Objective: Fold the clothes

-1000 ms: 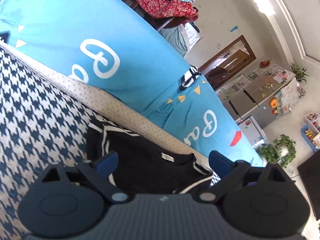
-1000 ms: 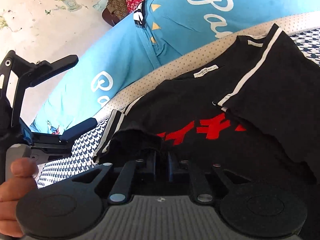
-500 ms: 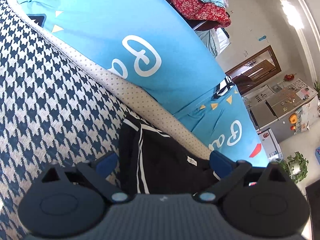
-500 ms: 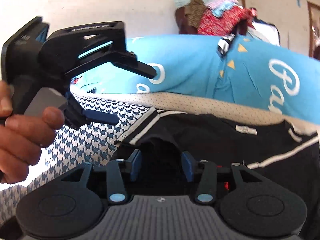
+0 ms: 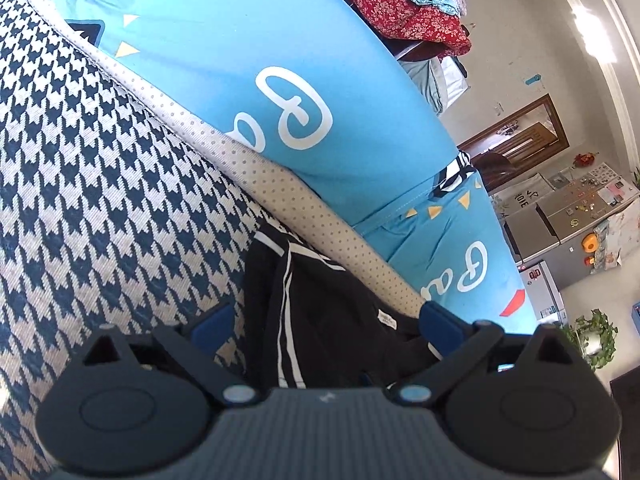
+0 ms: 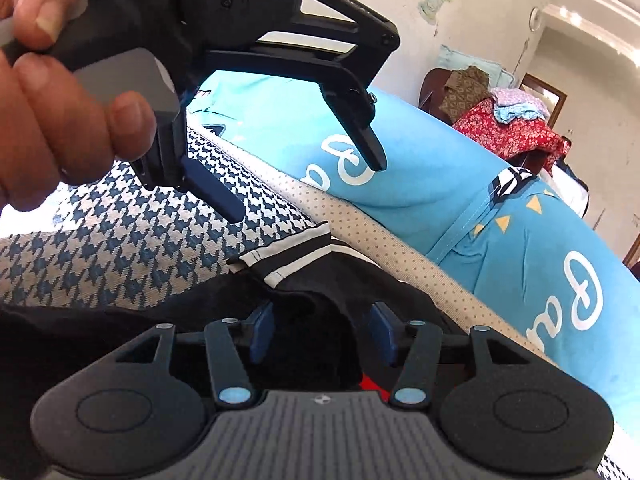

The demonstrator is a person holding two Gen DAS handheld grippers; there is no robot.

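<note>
A black shirt (image 5: pixel 320 320) with white stripes (a red print shows in the right wrist view) is spread on a houndstooth cover (image 5: pixel 100 200), against blue cushions (image 5: pixel 240 80). The left gripper (image 5: pixel 320 324) is held wide open above it. The right gripper (image 6: pixel 322 334) is parted, with a fabric fold between its 2 fingers.

Black shirt (image 5: pixel 320 320) mostly hidden behind left gripper (image 5: pixel 326 326) body at 6 o'clock; neck label text too small to read. Right view: shirt's red print (image 6: pixel 370 386) mostly blocked by right gripper (image 6: pixel 322 330). Hand (image 6: pixel 52 92) cut off at 9–10 o'clock edge. Fridge (image 5: pixel 576 220) magnets, 3 o'clock, too small.
</note>
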